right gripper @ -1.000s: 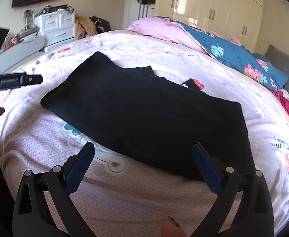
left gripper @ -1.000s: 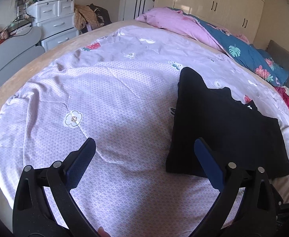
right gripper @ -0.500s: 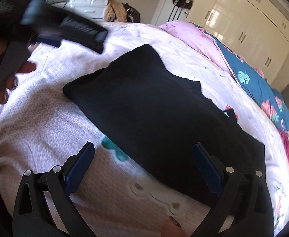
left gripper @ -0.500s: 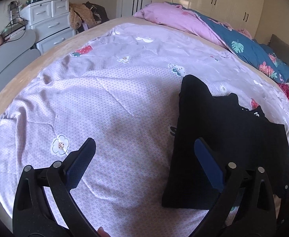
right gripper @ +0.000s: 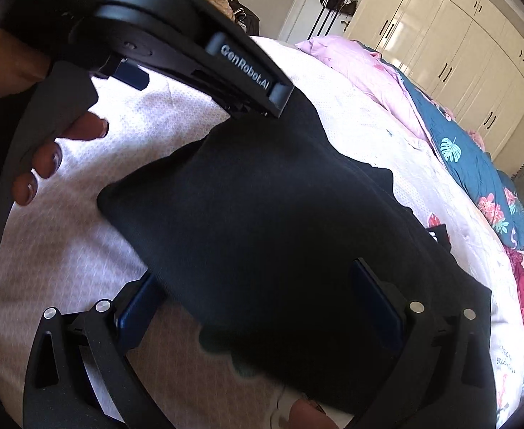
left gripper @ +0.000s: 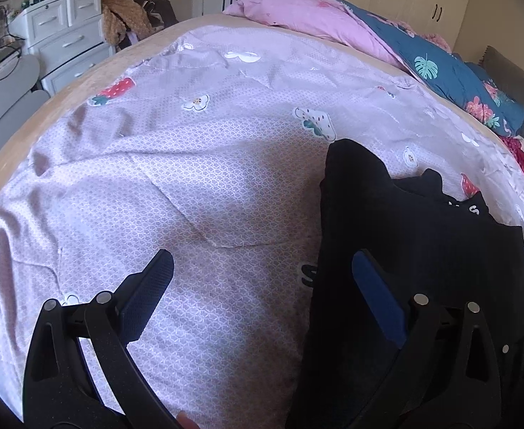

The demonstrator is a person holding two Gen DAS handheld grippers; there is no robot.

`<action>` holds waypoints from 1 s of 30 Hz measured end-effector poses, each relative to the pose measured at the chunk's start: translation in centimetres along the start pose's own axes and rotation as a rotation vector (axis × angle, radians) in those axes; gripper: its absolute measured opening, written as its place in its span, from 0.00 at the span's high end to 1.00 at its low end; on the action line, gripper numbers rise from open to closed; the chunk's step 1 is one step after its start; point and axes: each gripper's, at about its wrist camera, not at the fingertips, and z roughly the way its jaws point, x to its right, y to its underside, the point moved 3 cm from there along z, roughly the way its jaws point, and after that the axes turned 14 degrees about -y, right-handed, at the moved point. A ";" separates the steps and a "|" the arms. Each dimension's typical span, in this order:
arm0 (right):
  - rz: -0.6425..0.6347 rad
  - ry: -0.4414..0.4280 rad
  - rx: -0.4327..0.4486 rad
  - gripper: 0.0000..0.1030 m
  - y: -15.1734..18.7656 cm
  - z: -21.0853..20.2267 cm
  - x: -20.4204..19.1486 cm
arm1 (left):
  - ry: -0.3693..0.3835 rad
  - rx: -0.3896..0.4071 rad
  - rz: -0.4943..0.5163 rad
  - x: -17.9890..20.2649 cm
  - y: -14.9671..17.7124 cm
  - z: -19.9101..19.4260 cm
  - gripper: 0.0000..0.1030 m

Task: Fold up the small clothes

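Note:
A black folded garment lies flat on the lilac patterned bedsheet; it also shows in the right wrist view. My left gripper is open and empty, its right finger over the garment's left edge, its left finger over bare sheet. My right gripper is open and empty, low over the garment's near edge. The left gripper's body and the hand holding it fill the upper left of the right wrist view.
A pink duvet and a blue floral quilt lie bunched at the far side of the bed. White drawers stand beyond the bed at left. White wardrobes line the far wall.
Both grippers have moved in toward the garment. The right gripper has swung left and lower over its near edge, and the left gripper now looms close in its view.

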 end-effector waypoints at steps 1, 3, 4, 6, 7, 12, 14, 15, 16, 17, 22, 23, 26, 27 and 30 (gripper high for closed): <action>-0.003 0.003 -0.001 0.04 -0.2 0.2 0.0 | 0.006 -0.011 -0.004 -0.1 -0.1 0.3 0.09; -0.013 0.021 0.005 0.05 -0.7 0.5 0.1 | 0.019 -0.022 -0.010 0.0 -0.2 0.7 0.09; -0.020 0.034 0.011 0.05 -1.0 0.6 0.2 | 0.021 -0.028 -0.008 0.1 -0.3 0.9 0.09; -0.031 0.053 0.034 0.06 -1.3 0.4 0.4 | 0.028 -0.034 -0.005 0.3 -0.4 1.2 0.09; -0.031 0.053 0.048 0.10 -1.3 0.1 0.5 | 0.037 -0.041 -0.005 0.4 -0.5 1.3 0.09; -0.034 0.015 0.136 0.51 -0.9 -2.5 0.6 | 0.122 -0.098 -0.037 1.4 -0.9 1.9 0.09; -0.046 0.005 0.171 0.73 -0.6 -3.5 0.4 | 0.159 -0.115 -0.044 2.2 -1.1 1.8 0.09; -0.050 -0.002 0.181 0.80 -0.5 -3.9 0.3 | 0.166 -0.122 -0.039 2.6 -1.1 1.8 0.09; -0.051 -0.006 0.193 0.89 -0.4 -4.3 0.2 | 0.163 -0.136 -0.023 3.2 -1.1 1.9 0.09; -0.049 0.001 0.211 0.91 -0.2 -4.8 0.2 | 0.153 -0.144 -0.010 3.6 -1.1 2.0 0.09; -0.017 0.016 0.253 0.93 0.6 -6.4 1.2 | 0.188 -0.157 0.007 6.0 -1.3 1.3 0.19; -0.007 0.020 0.264 0.93 0.8 -6.8 1.5 | 0.208 -0.151 0.004 6.5 -1.4 0.8 0.34; 0.030 0.038 0.298 0.93 1.5 -8.3 2.6 | 0.241 -0.127 0.002 8.1 -1.7 -0.9 0.62; 0.043 0.046 0.309 0.93 1.7 -8.8 2.9 | 0.239 -0.109 0.008 8.6 -1.8 -1.6 0.70; 0.101 0.069 0.345 0.94 2.8 -10.6 4.4 | 0.251 -0.059 0.018 9.9 -2.4 -3.9 0.78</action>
